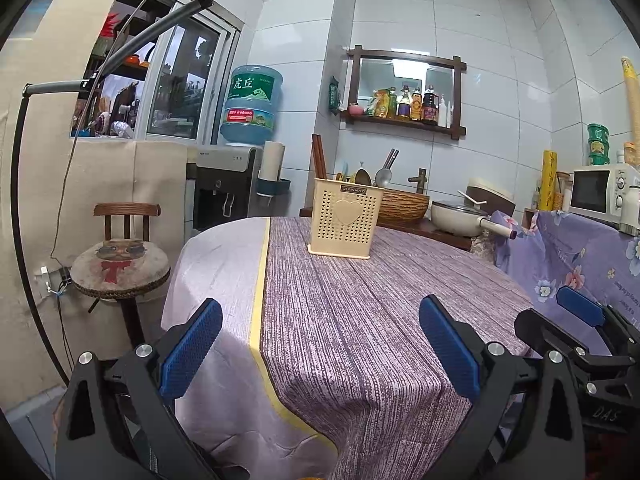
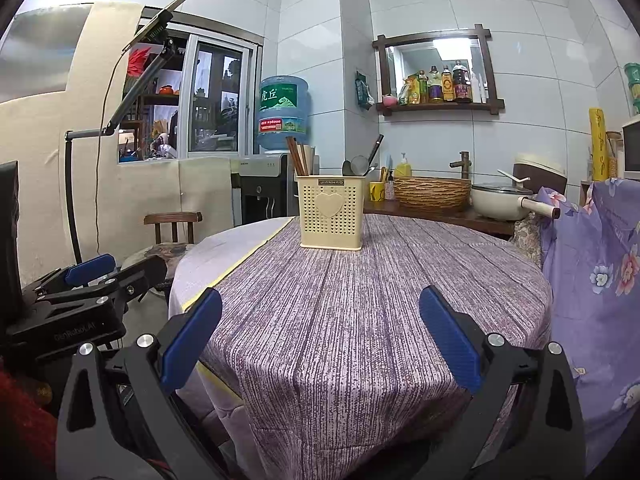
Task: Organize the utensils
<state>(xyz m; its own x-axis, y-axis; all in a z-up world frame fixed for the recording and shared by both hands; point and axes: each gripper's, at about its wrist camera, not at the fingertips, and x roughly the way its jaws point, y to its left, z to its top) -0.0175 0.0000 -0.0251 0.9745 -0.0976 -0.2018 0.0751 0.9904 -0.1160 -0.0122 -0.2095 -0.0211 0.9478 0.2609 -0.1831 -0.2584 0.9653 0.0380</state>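
Observation:
A cream perforated utensil holder [image 1: 345, 218] with a heart on its front stands at the far side of the round table [image 1: 360, 320]. It also shows in the right wrist view [image 2: 331, 212]. Brown chopsticks [image 2: 296, 158] stand in its left part and metal spoons [image 2: 358, 166] in its right part. My left gripper [image 1: 320, 344] is open and empty above the table's near edge. My right gripper [image 2: 320, 340] is open and empty, also at the near edge, to the right of the left one. Each gripper shows in the other's view.
A purple striped cloth [image 2: 380, 300] covers the table. A stool [image 1: 120, 268] stands at the left. A counter behind holds a woven basket [image 2: 432, 192] and a pan [image 2: 500, 200]. A flowered cloth [image 2: 600, 260] hangs at the right. A water dispenser [image 1: 228, 188] stands behind.

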